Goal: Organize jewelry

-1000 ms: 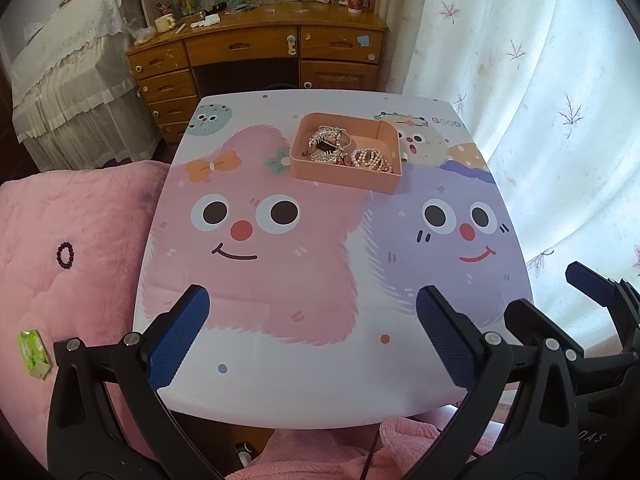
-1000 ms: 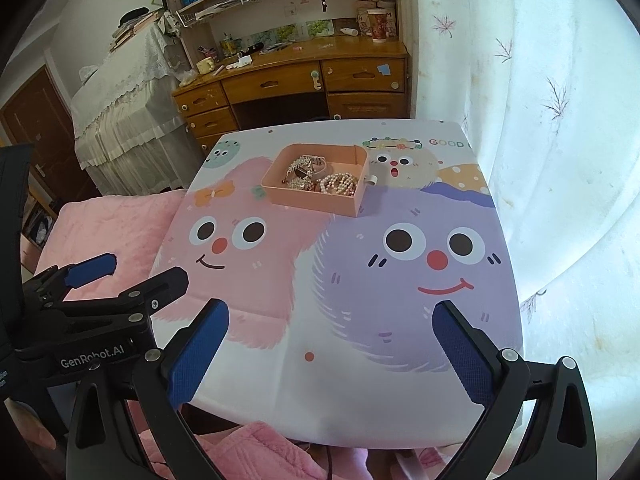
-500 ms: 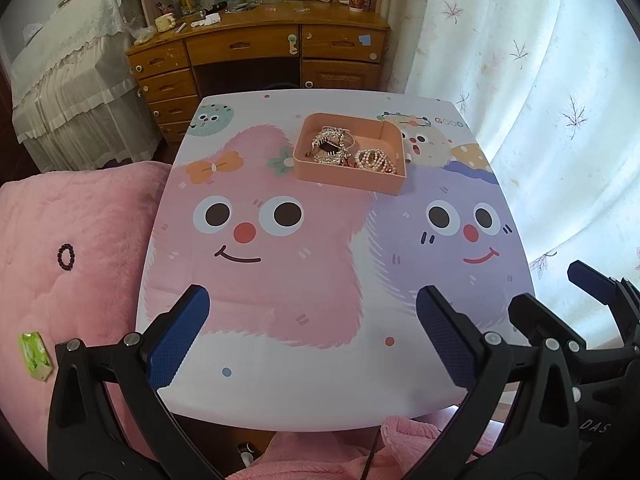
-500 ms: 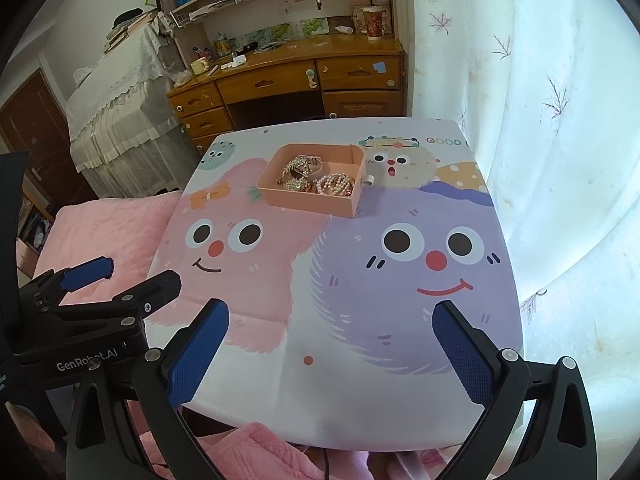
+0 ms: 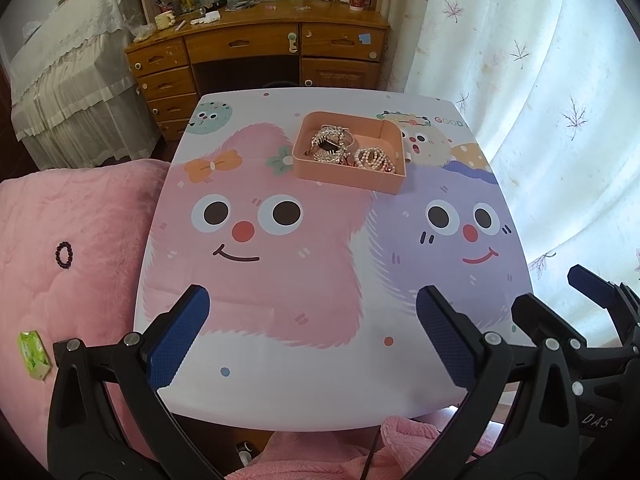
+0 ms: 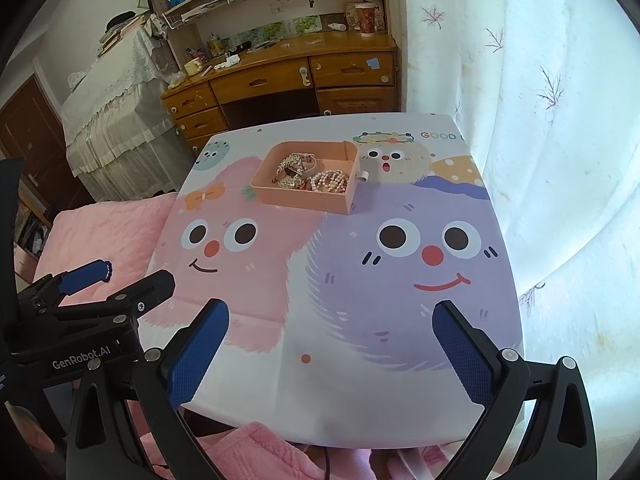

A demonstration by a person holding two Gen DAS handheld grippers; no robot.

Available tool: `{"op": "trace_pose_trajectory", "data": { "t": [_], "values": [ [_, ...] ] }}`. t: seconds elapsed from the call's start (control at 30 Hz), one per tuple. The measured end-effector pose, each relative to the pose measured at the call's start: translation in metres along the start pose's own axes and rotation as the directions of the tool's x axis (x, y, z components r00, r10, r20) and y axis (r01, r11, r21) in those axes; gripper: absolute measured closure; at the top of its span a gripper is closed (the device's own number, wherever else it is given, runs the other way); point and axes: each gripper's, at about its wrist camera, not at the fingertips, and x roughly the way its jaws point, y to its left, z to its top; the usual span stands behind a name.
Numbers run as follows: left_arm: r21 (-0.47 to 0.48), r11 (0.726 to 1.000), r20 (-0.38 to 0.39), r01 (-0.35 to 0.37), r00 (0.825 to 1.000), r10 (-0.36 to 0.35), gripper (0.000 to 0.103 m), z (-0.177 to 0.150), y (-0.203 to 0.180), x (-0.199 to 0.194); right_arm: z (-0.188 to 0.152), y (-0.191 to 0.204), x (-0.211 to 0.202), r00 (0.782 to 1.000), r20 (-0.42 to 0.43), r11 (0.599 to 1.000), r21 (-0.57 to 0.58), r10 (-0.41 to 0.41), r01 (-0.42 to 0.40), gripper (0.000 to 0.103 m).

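Observation:
A peach-pink open box stands at the far middle of the cartoon-printed table. It holds a sparkly hair clip and pearl bracelets. A dark bead bracelet lies on the pink blanket left of the table. My left gripper is open and empty over the table's near edge. My right gripper is open and empty beside it; it also shows in the left wrist view.
A pink blanket covers the bed left of the table, with a green wrapper on it. A wooden desk with drawers stands beyond the table. A white curtain hangs on the right.
Both grippers have drawn back a little and risen slightly; the table and box sit a bit lower in view. Both stay open and empty.

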Motion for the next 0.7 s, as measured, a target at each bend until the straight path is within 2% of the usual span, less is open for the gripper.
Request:
{"op": "trace_pose_trajectory", "data": {
  "t": [0.7],
  "values": [
    [0.002, 1.0, -0.002, 0.006, 1.0, -0.006, 0.0, -0.0021, -0.0039, -0.002, -0.004, -0.0021, -0.0019, 1.0, -0.006, 1.0, -0.003, -0.01, 0.01, 0.0]
  ]
}}
